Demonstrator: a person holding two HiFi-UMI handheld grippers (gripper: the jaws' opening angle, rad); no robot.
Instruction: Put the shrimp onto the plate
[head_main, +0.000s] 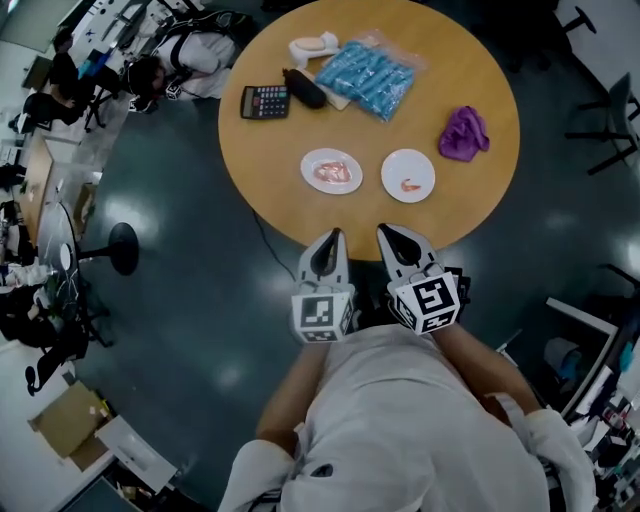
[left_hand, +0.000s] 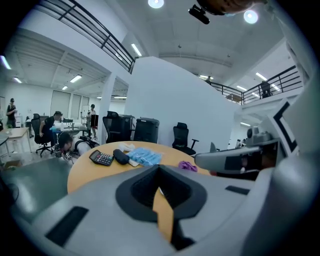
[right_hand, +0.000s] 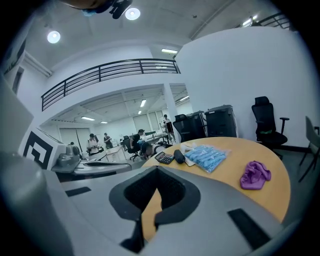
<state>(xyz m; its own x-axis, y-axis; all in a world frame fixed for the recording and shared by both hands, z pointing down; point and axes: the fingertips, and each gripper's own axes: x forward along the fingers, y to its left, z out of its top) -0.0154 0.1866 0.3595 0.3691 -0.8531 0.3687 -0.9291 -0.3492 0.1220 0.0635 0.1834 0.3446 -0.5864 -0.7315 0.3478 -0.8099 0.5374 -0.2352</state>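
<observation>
Below us on a round wooden table (head_main: 480, 60), two white plates sit side by side near the closer edge. We see a pile of pink shrimp (head_main: 334, 174) on the left plate (head_main: 312, 158) and a single shrimp (head_main: 410, 185) on the right plate (head_main: 422, 165). We hold the left gripper (head_main: 329, 240) and the right gripper (head_main: 392, 235) at the table's near rim, tips pointing toward the plates but apart from them. Each claw is closed together with nothing in it. Farther back lie a calculator (head_main: 265, 101), a black case (head_main: 304, 88), a bag of blue packets (head_main: 366, 78) and a white object (head_main: 313, 46). A purple cloth (head_main: 463, 134) lies to the right.
</observation>
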